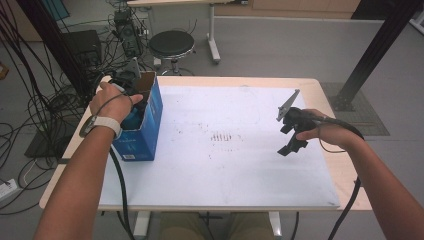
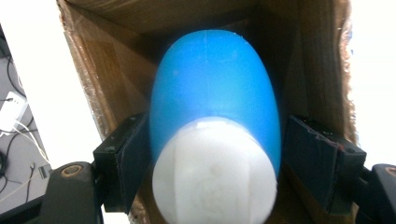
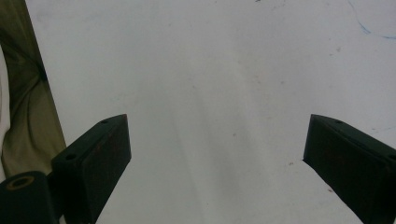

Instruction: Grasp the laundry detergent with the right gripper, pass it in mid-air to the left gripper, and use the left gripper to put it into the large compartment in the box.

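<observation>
Blue bottle (image 2: 215, 93) sits between left tool (image 2: 215, 163) tips, loose | cardboard box (image 1: 150, 107) | right tool (image 3: 217, 158) apart

1. We saw the box (image 1: 145, 125) standing on the sheet (image 1: 240, 165) at the table's (image 1: 345, 175) left edge.
2. The bottle (image 2: 215, 107) sat inside the box, between the left gripper's (image 2: 219, 158) jaws.
3. The right gripper (image 1: 292, 142) hung over the sheet's right part, well apart from the box.
</observation>
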